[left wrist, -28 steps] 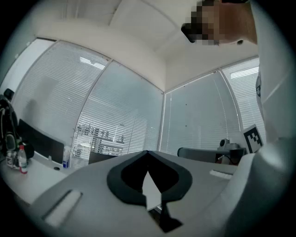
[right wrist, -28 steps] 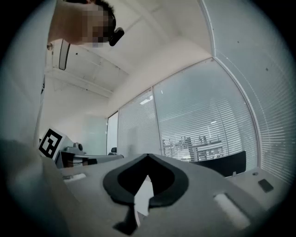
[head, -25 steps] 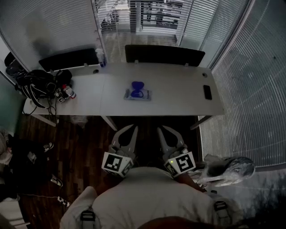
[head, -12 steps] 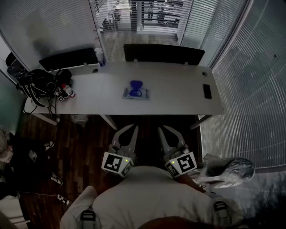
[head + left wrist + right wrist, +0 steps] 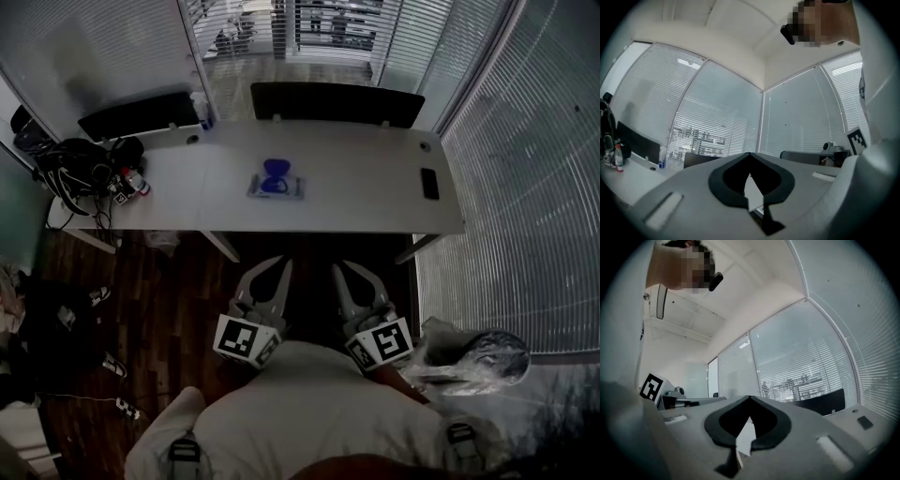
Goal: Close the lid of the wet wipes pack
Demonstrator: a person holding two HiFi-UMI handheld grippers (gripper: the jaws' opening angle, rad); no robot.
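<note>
Jaws met on grey left gripper (image 5: pixel 277 270) and right gripper (image 5: pixel 341 272), both empty; blue-lidded wet wipes pack (image 5: pixel 275 185) lay at twelve o'clock.

I see bare desk (image 5: pixel 366 192) all around the wipes pack (image 5: pixel 274 184). Bags (image 5: pixel 80 161) crowd its nine o'clock end, and a phone (image 5: pixel 429 183) lies well off at three.

Matt white desk (image 5: pixel 356 187), dark wood floor (image 5: pixel 178 309), glossy plastic bag (image 5: pixel 473 356)
</note>
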